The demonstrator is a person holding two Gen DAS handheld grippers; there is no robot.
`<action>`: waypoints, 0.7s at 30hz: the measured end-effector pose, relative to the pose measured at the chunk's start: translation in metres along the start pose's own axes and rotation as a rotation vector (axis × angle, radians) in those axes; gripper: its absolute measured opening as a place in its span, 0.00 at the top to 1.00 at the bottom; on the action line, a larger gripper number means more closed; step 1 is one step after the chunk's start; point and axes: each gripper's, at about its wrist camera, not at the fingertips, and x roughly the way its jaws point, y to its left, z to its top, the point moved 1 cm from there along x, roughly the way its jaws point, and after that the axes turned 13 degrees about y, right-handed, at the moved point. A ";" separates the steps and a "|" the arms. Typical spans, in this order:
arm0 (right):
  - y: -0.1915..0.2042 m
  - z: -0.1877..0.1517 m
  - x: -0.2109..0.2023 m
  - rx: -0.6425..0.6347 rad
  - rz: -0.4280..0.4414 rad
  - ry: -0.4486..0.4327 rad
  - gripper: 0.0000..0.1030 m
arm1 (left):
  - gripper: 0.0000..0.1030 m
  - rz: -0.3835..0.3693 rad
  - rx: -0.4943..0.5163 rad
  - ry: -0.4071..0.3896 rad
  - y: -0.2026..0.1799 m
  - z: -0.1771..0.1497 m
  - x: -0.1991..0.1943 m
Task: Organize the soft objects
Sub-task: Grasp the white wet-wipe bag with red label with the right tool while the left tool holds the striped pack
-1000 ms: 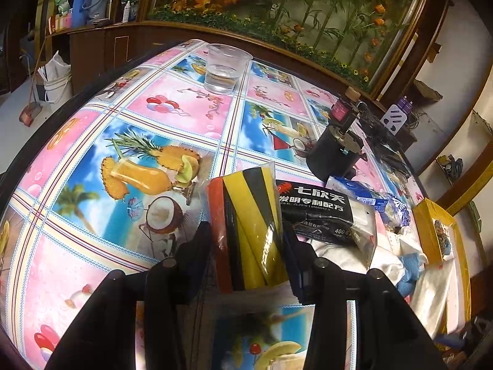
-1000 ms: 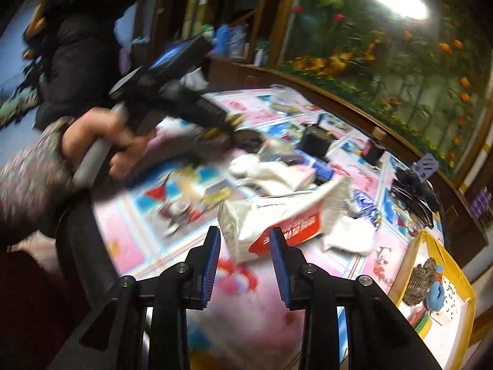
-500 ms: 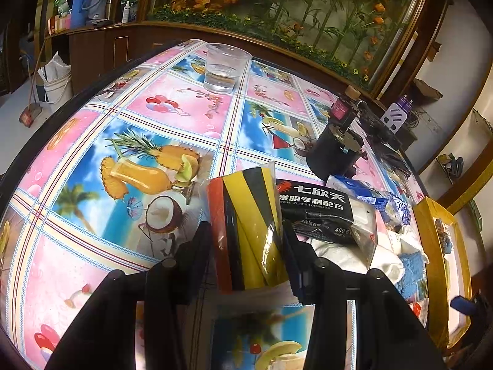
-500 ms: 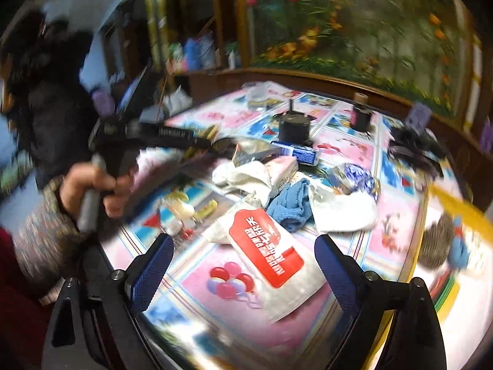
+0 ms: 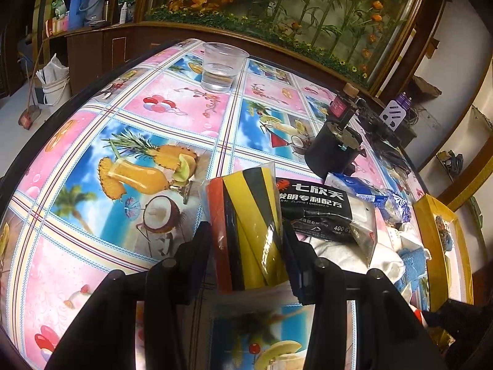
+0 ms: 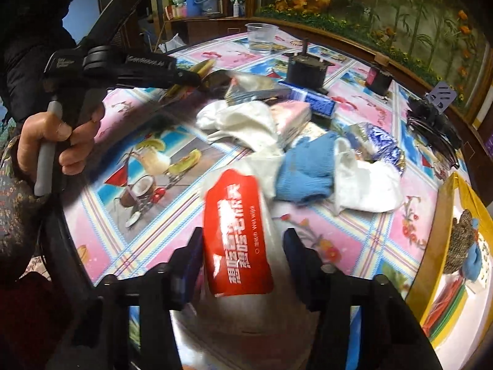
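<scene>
Left claw (image 5: 248, 246) clamps a striped packet (image 5: 246, 231), right claw (image 6: 243, 262) is closing around a wipes pack (image 6: 237, 234); socks (image 6: 305, 169) litter the desk (image 6: 354, 240), sorting barely begun.

Both views look steeply down along their own fingers, close over the table (image 5: 92, 166). The left wrist view faces the far edge; the right wrist view looks from the near edge. Both share the clear cup (image 5: 222, 67) (image 6: 261, 37) and the heap of soft things.
</scene>
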 end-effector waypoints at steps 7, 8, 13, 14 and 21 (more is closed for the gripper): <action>0.010 0.000 -0.017 0.033 0.022 -0.101 0.57 | 0.57 -0.009 -0.004 -0.013 0.001 0.000 -0.004; 0.008 0.003 -0.025 0.047 0.040 -0.149 0.57 | 0.57 -0.012 -0.001 -0.022 0.001 0.000 -0.006; -0.006 0.017 -0.057 0.152 0.045 -0.360 0.57 | 0.57 -0.027 0.029 -0.060 -0.007 -0.001 -0.015; -0.008 0.022 -0.059 0.173 0.033 -0.383 0.57 | 0.57 -0.031 0.039 -0.072 -0.009 -0.002 -0.017; -0.023 0.050 -0.041 0.281 -0.056 -0.490 0.57 | 0.57 -0.024 0.124 -0.167 -0.028 -0.008 -0.035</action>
